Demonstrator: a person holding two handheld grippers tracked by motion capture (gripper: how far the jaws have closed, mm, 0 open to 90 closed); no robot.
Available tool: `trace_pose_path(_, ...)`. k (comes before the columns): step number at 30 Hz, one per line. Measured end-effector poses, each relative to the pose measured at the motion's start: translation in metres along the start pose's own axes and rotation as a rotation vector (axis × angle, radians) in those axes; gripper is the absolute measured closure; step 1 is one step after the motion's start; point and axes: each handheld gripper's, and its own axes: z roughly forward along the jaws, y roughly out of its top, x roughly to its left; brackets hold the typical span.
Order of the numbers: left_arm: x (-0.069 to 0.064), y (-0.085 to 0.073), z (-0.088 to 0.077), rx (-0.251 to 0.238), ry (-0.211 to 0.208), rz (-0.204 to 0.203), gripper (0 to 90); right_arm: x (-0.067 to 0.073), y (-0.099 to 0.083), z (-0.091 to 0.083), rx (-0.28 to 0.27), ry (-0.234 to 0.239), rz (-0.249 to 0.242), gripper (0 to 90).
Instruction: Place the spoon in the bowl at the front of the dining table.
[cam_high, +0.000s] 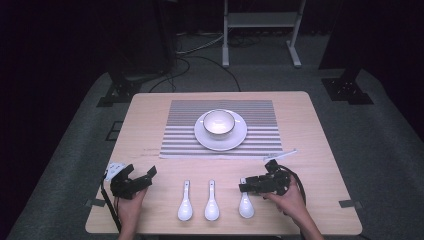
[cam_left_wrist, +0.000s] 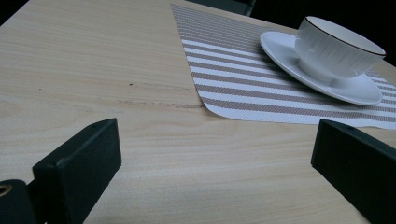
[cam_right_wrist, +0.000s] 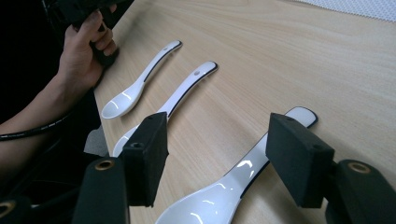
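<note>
Currently the right gripper (cam_right_wrist: 215, 158) straddles, unclenched, the glossy white ceramic spoon (cam_right_wrist: 233, 186) lying flat, handle toward the striped mat (cam_high: 220, 127). Left gripper (cam_high: 142, 177) released. White bowl (cam_high: 218, 123) on saucer (cam_high: 239, 137), contents indiscernible.

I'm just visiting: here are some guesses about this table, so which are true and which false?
1. Three white spoons lie on the table. True: left spoon, middle spoon, right spoon.
2. The bowl sits straight on the striped mat. False: it stands on a saucer.
3. The right tool straddles the right spoon's handle with jaws apart. True.
4. The left tool holds a spoon. False: its jaws are open over bare wood.
</note>
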Motion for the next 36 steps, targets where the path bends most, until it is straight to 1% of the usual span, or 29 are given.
trace_pose_path(7, 0.000, 0.000, 0.000, 0.001, 0.000, -0.002, 0.4, -0.006, 0.001, 0.005, 0.013, -0.030, 0.011, 41.3)
trace_pose_path(12, 0.000, 0.000, 0.000, 0.000, -0.001, -0.002, 0.4, -0.007, 0.002, 0.007, 0.015, -0.047, 0.014, 41.9)
trace_pose_path(13, 0.000, 0.000, 0.000, 0.000, 0.000, -0.002, 0.4, -0.007, 0.002, 0.009, 0.017, -0.065, 0.010, 42.5)
trace_pose_path(14, 0.000, 0.000, 0.000, 0.000, 0.000, -0.002, 0.4, -0.007, 0.002, 0.009, 0.017, -0.065, 0.010, 42.5)
trace_pose_path(18, 0.000, 0.000, 0.000, -0.001, -0.001, -0.003, 0.4, -0.008, 0.003, 0.012, 0.029, -0.098, 0.006, 44.2)
trace_pose_path(21, 0.000, 0.000, 0.000, -0.002, -0.001, -0.004, 0.4, -0.009, 0.003, 0.013, 0.032, -0.110, 0.010, 45.3)
trace_pose_path(23, 0.000, 0.000, 0.000, -0.001, -0.001, -0.004, 0.4, -0.009, 0.003, 0.014, 0.039, -0.129, 0.013, 47.3)
trace_pose_path(24, 0.000, 0.000, 0.000, 0.000, 0.000, -0.003, 0.4, -0.009, 0.003, 0.014, 0.039, -0.129, 0.013, 47.3)
trace_pose_path(25, 0.000, 0.000, 0.000, 0.000, 0.000, -0.003, 0.4, -0.009, 0.002, 0.015, 0.039, -0.147, 0.010, 49.0)
trace_pose_path(30, 0.000, 0.000, 0.000, 0.000, 0.000, -0.004, 0.4, -0.008, 0.003, 0.016, 0.037, -0.167, 0.006, 51.2)
trace_pose_path(32, 0.000, 0.000, 0.000, 0.001, 0.000, -0.002, 0.4, -0.007, 0.003, 0.017, 0.039, -0.192, 0.000, 53.0)
trace_pose_path(35, 0.000, 0.000, 0.000, 0.001, -0.001, -0.004, 0.4, -0.005, 0.004, 0.019, 0.049, -0.216, -0.014, 55.0)
trace_pose_path(36, 0.000, 0.000, 0.000, 0.001, -0.001, -0.004, 0.4, -0.005, 0.004, 0.019, 0.049, -0.216, -0.014, 55.0)
